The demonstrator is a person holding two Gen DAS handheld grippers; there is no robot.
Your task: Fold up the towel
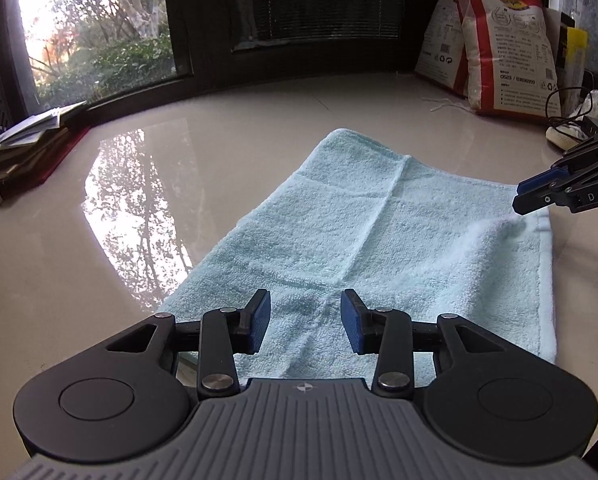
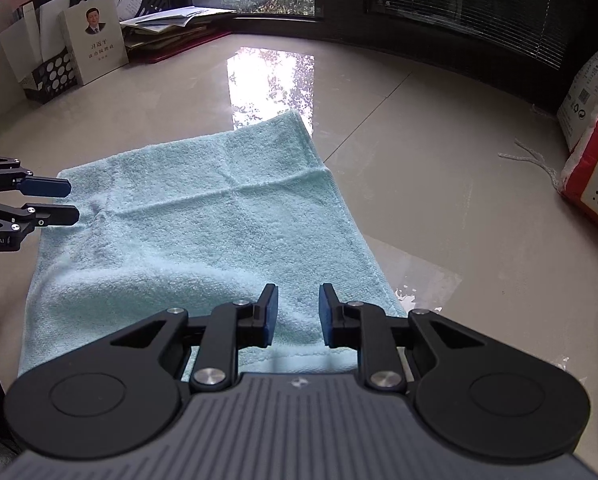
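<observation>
A light blue towel [image 1: 379,240] lies folded on a glossy pale stone surface [image 1: 79,300], with crease lines crossing it and a soft bulge near its right end. My left gripper [image 1: 305,300] hovers over the towel's near left end; its jaws stand apart with nothing between the pads. It also shows at the left edge of the right wrist view as the left gripper [image 2: 73,200], just above the towel [image 2: 203,220]. My right gripper [image 2: 297,294] hangs over the other end, jaws narrowly apart and gripping nothing. In the left wrist view the right gripper [image 1: 517,196] sits above the towel's far right corner.
Rice bags [image 1: 499,48] stand at the back right, with loose white string [image 1: 447,104] and black cables [image 1: 567,116] beside them. A stack of books [image 1: 31,148] and an upright book [image 2: 95,48] line the left. Dark window frames close off the back.
</observation>
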